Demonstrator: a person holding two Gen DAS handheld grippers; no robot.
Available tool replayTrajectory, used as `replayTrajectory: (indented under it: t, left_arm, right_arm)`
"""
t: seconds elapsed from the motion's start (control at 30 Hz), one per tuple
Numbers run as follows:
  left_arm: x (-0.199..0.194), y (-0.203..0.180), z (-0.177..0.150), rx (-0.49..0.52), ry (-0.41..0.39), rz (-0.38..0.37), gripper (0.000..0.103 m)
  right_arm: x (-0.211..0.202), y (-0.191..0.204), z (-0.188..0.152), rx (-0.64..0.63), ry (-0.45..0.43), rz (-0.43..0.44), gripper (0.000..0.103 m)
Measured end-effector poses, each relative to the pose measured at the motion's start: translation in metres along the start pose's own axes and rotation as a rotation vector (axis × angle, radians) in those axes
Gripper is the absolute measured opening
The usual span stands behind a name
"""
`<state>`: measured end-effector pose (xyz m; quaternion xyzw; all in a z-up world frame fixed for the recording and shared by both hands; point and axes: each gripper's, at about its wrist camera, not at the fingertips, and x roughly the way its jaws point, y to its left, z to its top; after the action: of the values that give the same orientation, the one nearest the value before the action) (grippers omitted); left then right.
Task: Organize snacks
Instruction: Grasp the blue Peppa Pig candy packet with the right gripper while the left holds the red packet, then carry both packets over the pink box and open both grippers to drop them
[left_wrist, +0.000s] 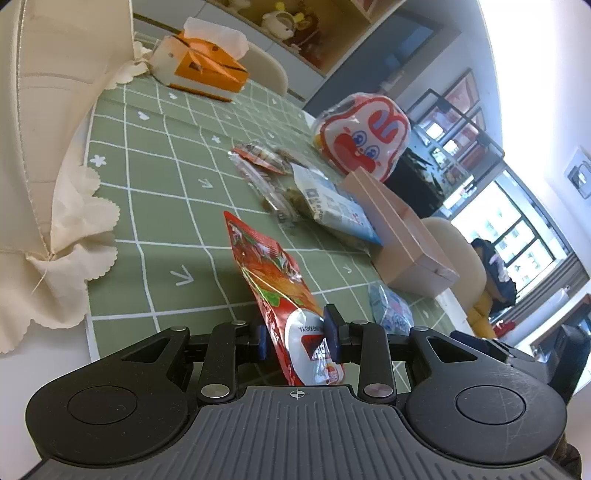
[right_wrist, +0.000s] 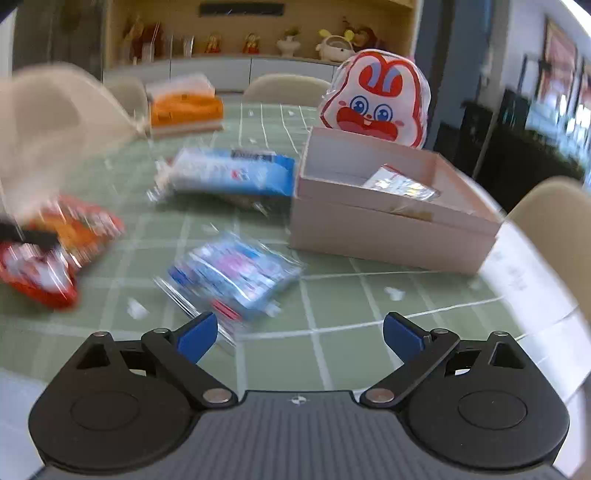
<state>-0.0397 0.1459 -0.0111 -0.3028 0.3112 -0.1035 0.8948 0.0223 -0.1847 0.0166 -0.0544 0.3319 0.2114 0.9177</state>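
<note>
My left gripper (left_wrist: 297, 338) is shut on the lower end of a red snack packet (left_wrist: 275, 273), which stands up from the green checked tablecloth (left_wrist: 155, 206). My right gripper (right_wrist: 299, 336) hangs open and empty above the cloth. Just ahead of its left finger lies a small blue and pink snack packet (right_wrist: 236, 277). The same red packet (right_wrist: 55, 251) shows blurred at the left of the right wrist view. A pink open box (right_wrist: 391, 218) holds one silvery packet (right_wrist: 400, 184). A long blue and white packet (right_wrist: 232, 171) lies left of the box.
A rabbit-face bag (right_wrist: 380, 98) stands behind the box. An orange tissue box (left_wrist: 203, 68) sits at the far side. A cream cloth bag (left_wrist: 55, 147) rises at the left. Small clear packets (left_wrist: 266, 166) lie mid-table. Cream chairs (right_wrist: 554, 221) ring the table.
</note>
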Motion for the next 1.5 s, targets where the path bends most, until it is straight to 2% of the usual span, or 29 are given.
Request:
replayTrajectory:
  t: [0.1,0.2,0.33,0.47,0.63,0.7,0.9,1.1,1.27,1.37,1.5]
  left_arm:
    - [-0.001,-0.001,0.000,0.003,-0.001,0.002,0.033]
    - [-0.003,-0.002,-0.001,0.007,-0.003,0.002,0.033]
    - [-0.007,-0.004,0.000,0.009,-0.009,-0.007,0.031]
    - [-0.008,-0.004,0.001,0.007,-0.011,-0.008,0.031]
    - [-0.009,-0.005,0.001,0.008,-0.009,-0.005,0.031]
    - [-0.008,-0.005,0.000,0.009,-0.008,-0.006,0.031]
    - [-0.008,-0.009,-0.001,0.022,-0.009,-0.006,0.031]
    - [-0.007,-0.012,-0.001,0.039,-0.011,0.002,0.031]
    - [-0.006,-0.014,-0.001,0.049,-0.003,-0.002,0.031]
    - [-0.005,-0.014,-0.001,0.054,0.001,-0.006,0.031]
    - [-0.004,-0.016,-0.002,0.068,0.012,-0.022,0.031]
  right_arm:
    - [0.015,-0.001,0.010,0.143,0.034,0.092,0.097]
    - [0.037,0.013,0.018,0.184,0.084,0.110,0.097]
    - [0.052,0.050,0.022,0.019,0.060,0.072,0.088]
    - [0.045,0.071,0.014,-0.132,0.053,0.151,0.081]
    - [0.019,0.079,-0.005,-0.293,0.047,0.252,0.081]
    - [0.011,0.073,-0.009,-0.291,0.055,0.256,0.083]
    - [-0.003,0.049,-0.019,-0.255,0.050,0.194,0.085]
    - [-0.015,0.031,-0.023,-0.274,0.011,0.061,0.085]
    - [-0.009,0.026,-0.007,-0.191,-0.011,0.196,0.085]
    - [0.010,0.032,0.004,-0.208,-0.013,0.201,0.085]
    - [0.031,0.039,0.009,-0.232,0.040,0.239,0.086]
